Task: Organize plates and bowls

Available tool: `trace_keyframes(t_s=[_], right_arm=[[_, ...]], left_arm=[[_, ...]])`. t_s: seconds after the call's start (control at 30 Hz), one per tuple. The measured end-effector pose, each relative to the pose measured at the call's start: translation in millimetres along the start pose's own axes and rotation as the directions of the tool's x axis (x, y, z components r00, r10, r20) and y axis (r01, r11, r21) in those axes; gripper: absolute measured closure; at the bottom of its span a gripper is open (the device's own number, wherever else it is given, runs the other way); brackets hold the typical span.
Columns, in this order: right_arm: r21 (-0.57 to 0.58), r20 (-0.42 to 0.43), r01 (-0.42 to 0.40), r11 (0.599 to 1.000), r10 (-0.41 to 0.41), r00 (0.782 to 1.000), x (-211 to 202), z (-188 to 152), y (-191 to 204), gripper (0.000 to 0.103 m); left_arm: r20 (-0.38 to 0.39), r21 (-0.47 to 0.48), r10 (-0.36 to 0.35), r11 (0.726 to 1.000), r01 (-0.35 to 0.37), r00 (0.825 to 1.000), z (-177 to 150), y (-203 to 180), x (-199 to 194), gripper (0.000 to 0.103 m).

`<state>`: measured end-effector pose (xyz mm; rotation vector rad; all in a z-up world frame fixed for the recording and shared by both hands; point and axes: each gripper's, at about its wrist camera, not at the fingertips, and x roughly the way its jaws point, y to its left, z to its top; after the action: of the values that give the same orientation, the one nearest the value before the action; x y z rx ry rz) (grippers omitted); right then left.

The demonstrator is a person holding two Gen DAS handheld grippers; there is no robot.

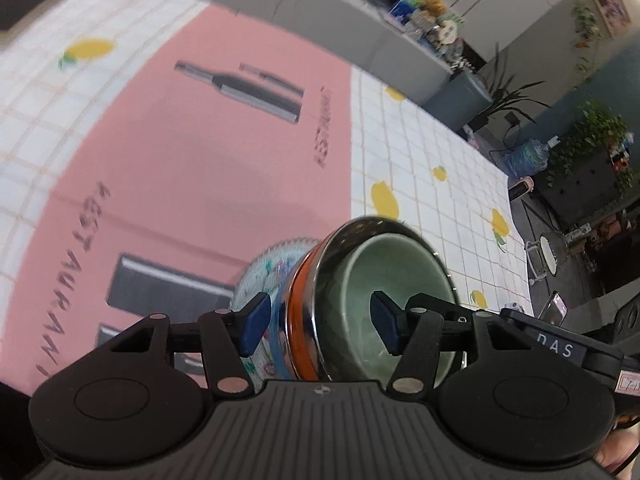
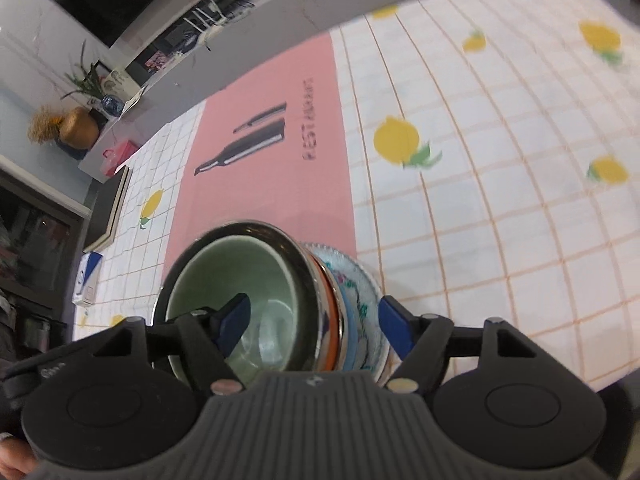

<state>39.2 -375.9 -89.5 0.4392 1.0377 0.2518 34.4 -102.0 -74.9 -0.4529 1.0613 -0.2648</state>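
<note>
A nested stack is held between both grippers above the table: a pale green bowl (image 1: 394, 276) inside a steel bowl with an orange band (image 1: 300, 312), on a floral plate (image 1: 264, 272). My left gripper (image 1: 320, 322) is shut on the stack, one pad under the plate, the other inside the green bowl. In the right wrist view the green bowl (image 2: 248, 276), the steel bowl (image 2: 316, 304) and the floral plate (image 2: 356, 300) show likewise. My right gripper (image 2: 314, 326) is shut on the stack from the opposite side.
Below lies a pink placemat (image 1: 180, 168) printed with a bottle and "RESTAURANT", on a white checked tablecloth with lemons (image 2: 500, 184). A grey counter (image 1: 340, 28) runs behind the table. A dark tray (image 2: 110, 208) sits at the table's left edge.
</note>
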Motion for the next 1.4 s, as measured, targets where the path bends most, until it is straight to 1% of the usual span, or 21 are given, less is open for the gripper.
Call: trace_keyframes(t_s=[0.1, 0.17, 0.23, 0.3, 0.4, 0.5, 0.57, 0.63, 0.7, 0.77, 0.83, 0.9, 1.03, 1.1, 1.17, 1.3, 1.4], right_arm=[[-0.065, 0.061, 0.007, 0.998, -0.003, 0.998, -14, -2, 13, 0.032], [-0.111, 0.115, 0.018, 0.994, -0.005, 0.993, -25, -6, 23, 0.031], [-0.162, 0.168, 0.042, 0.986, -0.015, 0.986, -34, -12, 34, 0.029], [-0.203, 0.212, 0.059, 0.977, -0.015, 0.977, -42, -19, 44, 0.028], [-0.239, 0.23, 0.035, 0.97, 0.021, 0.973, -52, -29, 55, 0.028], [-0.278, 0.248, 0.041, 0.96, 0.03, 0.968, -60, -39, 67, 0.027], [-0.307, 0.264, 0.056, 0.95, 0.028, 0.964, -65, -47, 75, 0.027], [-0.343, 0.271, 0.071, 0.937, 0.026, 0.962, -68, -56, 84, 0.027], [-0.375, 0.292, 0.109, 0.92, 0.006, 0.956, -71, -66, 93, 0.027], [-0.405, 0.319, 0.149, 0.902, -0.014, 0.948, -72, -78, 100, 0.025], [-0.427, 0.341, 0.177, 0.887, -0.024, 0.94, -71, -90, 105, 0.016], [-0.433, 0.352, 0.198, 0.879, -0.037, 0.935, -70, -101, 108, 0.015], [-0.416, 0.309, 0.181, 0.891, -0.049, 0.95, -57, -117, 107, 0.015], [-0.406, 0.289, 0.186, 0.895, -0.067, 0.955, -50, -123, 104, 0.015], [-0.4, 0.29, 0.203, 0.894, -0.086, 0.953, -46, -128, 101, 0.015], [-0.397, 0.291, 0.23, 0.888, -0.116, 0.95, -39, -132, 99, 0.015], [-0.385, 0.282, 0.238, 0.892, -0.132, 0.95, -35, -135, 95, 0.015]], left_arm=[[0.077, 0.079, 0.026, 0.996, -0.033, 0.997, -1, -8, -20, 0.037], [0.148, 0.134, 0.051, 0.988, -0.072, 0.988, -3, -14, -37, 0.037], [0.218, 0.185, 0.079, 0.975, -0.12, 0.973, -6, -19, -52, 0.037], [0.282, 0.226, 0.104, 0.959, -0.171, 0.954, -11, -22, -65, 0.037], [0.359, 0.271, 0.14, 0.931, -0.246, 0.923, -19, -27, -80, 0.037], [0.408, 0.301, 0.167, 0.903, -0.305, 0.898, -29, -29, -90, 0.037], [0.434, 0.317, 0.177, 0.888, -0.334, 0.883, -36, -31, -94, 0.037], [0.457, 0.349, 0.174, 0.867, -0.356, 0.872, -45, -34, -99, 0.036], [0.463, 0.378, 0.172, 0.849, -0.369, 0.869, -52, -35, -104, 0.034], [0.463, 0.386, 0.175, 0.842, -0.376, 0.869, -57, -34, -107, 0.032], [0.45, 0.384, 0.178, 0.846, -0.37, 0.875, -59, -31, -109, 0.031], [0.427, 0.375, 0.189, 0.853, -0.363, 0.885, -61, -26, -108, 0.03], [0.398, 0.374, 0.221, 0.847, -0.377, 0.89, -69, -13, -102, 0.029], [0.378, 0.378, 0.241, 0.842, -0.386, 0.894, -72, -7, -96, 0.029], [0.36, 0.382, 0.255, 0.838, -0.391, 0.897, -76, -1, -92, 0.029], [0.343, 0.4, 0.26, 0.829, -0.391, 0.903, -83, 4, -88, 0.029], [0.321, 0.4, 0.255, 0.837, -0.375, 0.912, -87, 9, -85, 0.029]])
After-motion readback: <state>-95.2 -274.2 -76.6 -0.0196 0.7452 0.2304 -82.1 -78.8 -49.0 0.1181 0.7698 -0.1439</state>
